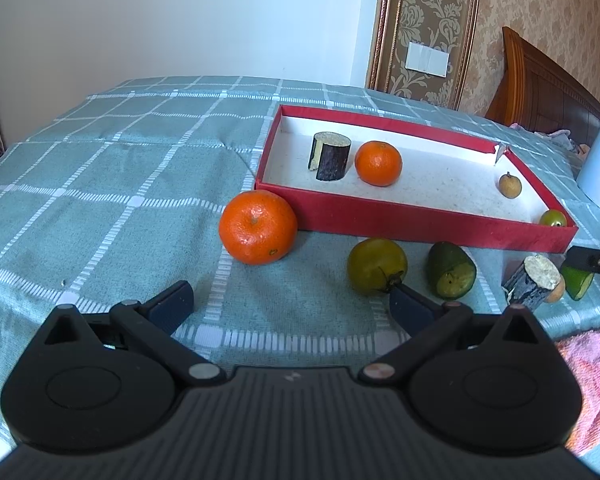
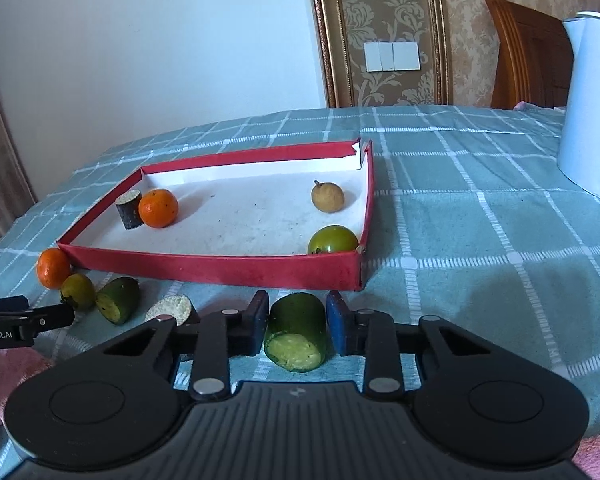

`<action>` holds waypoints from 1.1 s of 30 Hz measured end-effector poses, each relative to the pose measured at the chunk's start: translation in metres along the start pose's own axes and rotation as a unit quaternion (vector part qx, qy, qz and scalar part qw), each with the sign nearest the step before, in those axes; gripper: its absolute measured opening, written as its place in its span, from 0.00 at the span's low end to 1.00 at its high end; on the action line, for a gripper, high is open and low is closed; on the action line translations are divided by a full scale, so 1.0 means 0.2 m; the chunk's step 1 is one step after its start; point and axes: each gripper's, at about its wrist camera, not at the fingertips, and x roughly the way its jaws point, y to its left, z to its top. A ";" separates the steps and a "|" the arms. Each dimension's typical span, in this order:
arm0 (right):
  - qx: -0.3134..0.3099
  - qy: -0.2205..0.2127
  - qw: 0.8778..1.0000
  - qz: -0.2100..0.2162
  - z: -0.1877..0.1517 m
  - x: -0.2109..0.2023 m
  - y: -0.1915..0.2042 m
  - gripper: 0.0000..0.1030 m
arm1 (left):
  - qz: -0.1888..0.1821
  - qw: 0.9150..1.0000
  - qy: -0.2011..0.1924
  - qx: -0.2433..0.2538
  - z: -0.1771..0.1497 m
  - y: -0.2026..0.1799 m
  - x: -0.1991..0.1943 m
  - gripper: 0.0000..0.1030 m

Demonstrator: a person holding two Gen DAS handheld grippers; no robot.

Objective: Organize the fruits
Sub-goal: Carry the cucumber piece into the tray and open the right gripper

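1. Nearest, the right gripper (image 2: 297, 322) sits low over a teal checked tablecloth (image 2: 480, 240), its two blue pads on either side of a green cucumber piece (image 2: 296, 330) lying cut end toward the camera — small gaps show at both sides, so it is released, not yet clamped.
2. The left gripper (image 1: 292, 304) hovers spread wide with nothing between its fingers.
3. Just beyond it on the cloth lie a large mandarin (image 1: 258, 227), a yellow-green tomato (image 1: 376, 266), a second cucumber piece (image 1: 451, 275) and a dark-skinned eggplant chunk (image 1: 534, 283).
4. Farther back, a shallow red box (image 2: 220, 270) with a white floor — the large mandarin touches its near corner.
5. Inside the box: an upright eggplant piece (image 1: 330, 156) beside a small mandarin (image 1: 379, 163), a brown longan (image 2: 327, 197), and a green tomato (image 2: 333, 240) in the near right corner.
6. Farthest right stands a white kettle (image 2: 592, 100).
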 end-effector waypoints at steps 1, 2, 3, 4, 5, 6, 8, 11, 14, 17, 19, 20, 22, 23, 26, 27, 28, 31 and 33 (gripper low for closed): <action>0.002 -0.003 1.000 0.000 0.00 -0.01 -0.01 0.27 | 0.000 1.000 0.000 0.000 0.00 0.00 0.00 1.00; 0.005 -0.006 1.000 0.000 0.00 -0.02 -0.02 0.26 | 0.000 1.000 0.000 0.000 0.00 0.00 0.00 1.00; 0.006 -0.008 1.000 -0.002 0.01 -0.03 -0.02 0.24 | 0.000 1.000 0.000 0.000 0.00 0.00 0.00 1.00; 0.002 -0.008 1.000 -0.006 0.02 -0.03 -0.02 0.24 | 0.000 1.000 0.000 -0.001 0.00 0.00 0.00 1.00; 0.003 -0.007 1.000 -0.003 0.02 -0.03 -0.03 0.24 | -0.001 1.000 0.000 -0.001 0.00 0.00 0.00 1.00; 0.010 -0.004 1.000 0.004 0.02 -0.02 -0.04 0.24 | -0.001 1.000 0.000 -0.001 0.00 0.00 0.00 1.00; 0.008 0.002 1.000 0.012 0.02 -0.01 -0.04 0.24 | -0.001 1.000 0.000 -0.002 0.00 0.00 0.00 1.00; 0.005 0.003 1.000 0.005 0.01 -0.02 -0.03 0.29 | -0.001 1.000 0.000 -0.002 0.00 0.00 0.00 1.00; 0.007 0.034 0.999 0.003 -0.02 0.01 -0.02 0.53 | -0.001 1.000 -0.001 -0.002 0.00 0.00 0.00 1.00; 0.010 0.028 1.000 0.003 -0.06 0.01 -0.02 0.57 | -0.002 1.000 -0.001 -0.003 0.00 0.00 0.00 1.00; 0.009 0.021 1.000 0.003 -0.06 0.01 -0.02 0.57 | -0.002 1.000 -0.001 -0.003 0.00 0.00 0.00 1.00; 0.011 0.018 1.000 0.004 -0.06 0.01 -0.03 0.57 | -0.002 1.000 -0.001 -0.003 0.00 0.01 0.00 1.00; 0.011 0.018 1.000 0.017 -0.06 0.01 -0.03 0.47 | -0.004 1.000 -0.002 -0.005 0.00 0.01 -0.01 1.00; 0.011 0.018 0.999 0.024 -0.06 0.01 -0.02 0.41 | -0.004 1.000 -0.002 -0.005 0.00 0.01 -0.01 1.00; 0.003 0.013 1.000 0.027 -0.06 0.00 0.01 0.31 | -0.005 1.000 -0.002 -0.006 0.00 0.01 -0.01 1.00; 0.001 0.013 1.000 0.025 -0.06 0.00 0.02 0.31 | -0.005 1.000 -0.003 -0.006 0.00 0.01 -0.01 1.00; 0.002 0.012 1.000 0.025 -0.06 0.00 0.02 0.31 | -0.005 1.000 -0.003 -0.007 0.00 0.01 -0.01 1.00; 0.018 0.010 0.999 0.033 -0.05 -0.01 -0.01 0.31 | -0.006 1.000 -0.003 -0.008 0.00 0.01 -0.01 1.00; 0.017 0.001 0.999 0.032 -0.02 -0.03 -0.01 0.31 | -0.006 1.000 -0.003 -0.008 0.00 0.01 -0.01 1.00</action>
